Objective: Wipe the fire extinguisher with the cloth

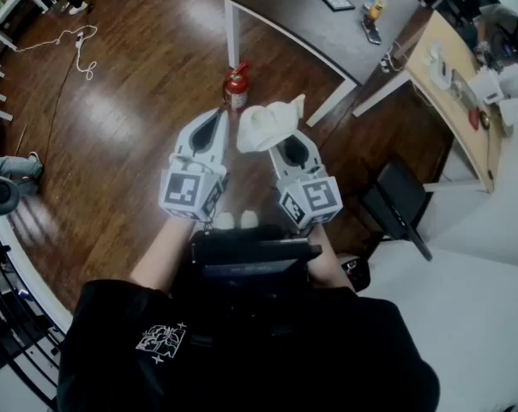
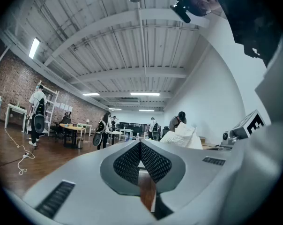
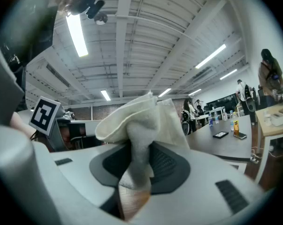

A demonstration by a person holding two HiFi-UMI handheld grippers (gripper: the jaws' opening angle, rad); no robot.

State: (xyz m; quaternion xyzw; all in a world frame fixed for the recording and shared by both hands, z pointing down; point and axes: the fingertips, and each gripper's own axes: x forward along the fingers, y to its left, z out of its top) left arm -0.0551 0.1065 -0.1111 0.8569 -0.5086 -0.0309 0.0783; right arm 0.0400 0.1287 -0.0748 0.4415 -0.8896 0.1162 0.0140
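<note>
A small red fire extinguisher (image 1: 235, 87) stands upright on the wooden floor beside a table leg. My left gripper (image 1: 211, 124) hangs just below it, a little to its left, jaws shut with nothing between them (image 2: 140, 150). The right gripper (image 1: 285, 137) is shut on a white cloth (image 1: 268, 125), which bunches up above its tips, right of the extinguisher. In the right gripper view the cloth (image 3: 139, 125) is pinched between the pads and fills the middle. The cloth (image 2: 181, 136) also shows at the right in the left gripper view.
A dark table (image 1: 328, 33) with white legs stands behind the extinguisher, with a phone and bottles on it. A wooden desk (image 1: 454, 93) runs along the right. A black chair (image 1: 394, 202) sits at the right. A white cable (image 1: 70, 45) lies on the floor at the far left.
</note>
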